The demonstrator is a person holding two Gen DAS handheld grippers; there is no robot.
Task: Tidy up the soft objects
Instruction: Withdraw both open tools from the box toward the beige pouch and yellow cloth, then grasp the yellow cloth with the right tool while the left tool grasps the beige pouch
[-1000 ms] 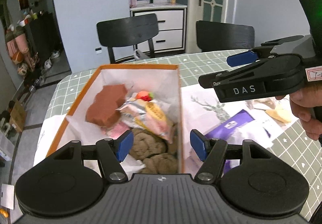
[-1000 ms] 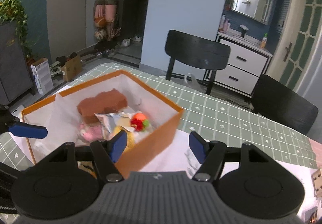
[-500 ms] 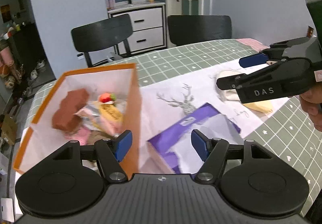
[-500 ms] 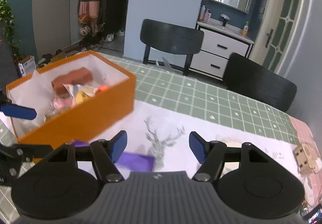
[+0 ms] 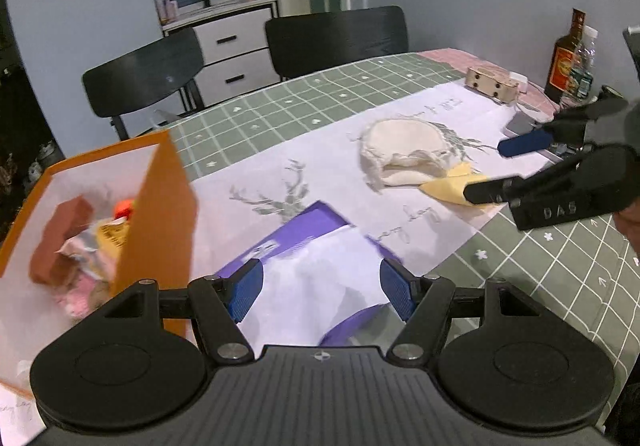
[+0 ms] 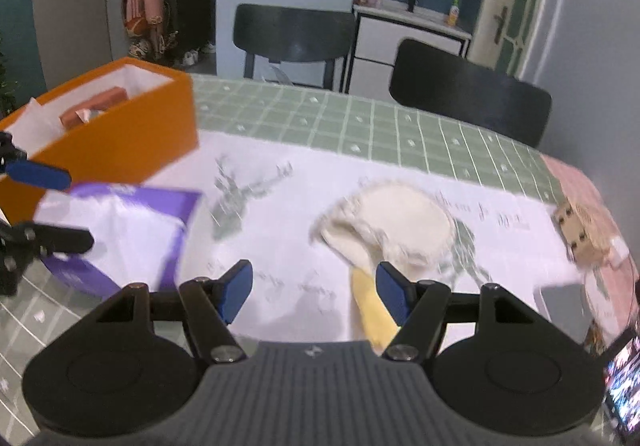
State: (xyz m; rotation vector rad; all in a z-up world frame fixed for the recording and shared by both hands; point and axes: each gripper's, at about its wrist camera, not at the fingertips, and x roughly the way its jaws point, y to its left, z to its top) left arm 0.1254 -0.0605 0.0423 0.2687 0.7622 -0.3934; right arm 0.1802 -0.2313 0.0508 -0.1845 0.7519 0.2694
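Observation:
An orange box (image 5: 160, 213) at the left holds a brown brick-shaped soft toy (image 5: 64, 234), crinkled packets and a red-orange toy. My left gripper (image 5: 320, 286) hangs open above a purple box (image 5: 304, 230) lined with white tissue. A cream soft pad (image 5: 400, 149) and a yellow soft piece (image 5: 448, 185) lie on the white deer-print sheet. My right gripper (image 6: 316, 286) is open and empty just short of the cream pad (image 6: 400, 226). The yellow piece (image 6: 372, 310) lies beside its right finger. In the left wrist view the right gripper (image 5: 486, 169) hovers over the yellow piece.
A green checked cloth (image 5: 320, 97) covers the table. A wooden block (image 5: 492, 83) and bottles (image 5: 568, 57) stand at the far right, with a grey flat item (image 6: 560, 302) nearby. Two black chairs (image 6: 468, 105) stand behind the table. The left gripper (image 6: 78, 210) shows at the left edge of the right wrist view.
Both grippers have swung right, away from the orange box. The left one now hangs over the purple box; the right one has come down near the cream and yellow pieces. Both stayed open.

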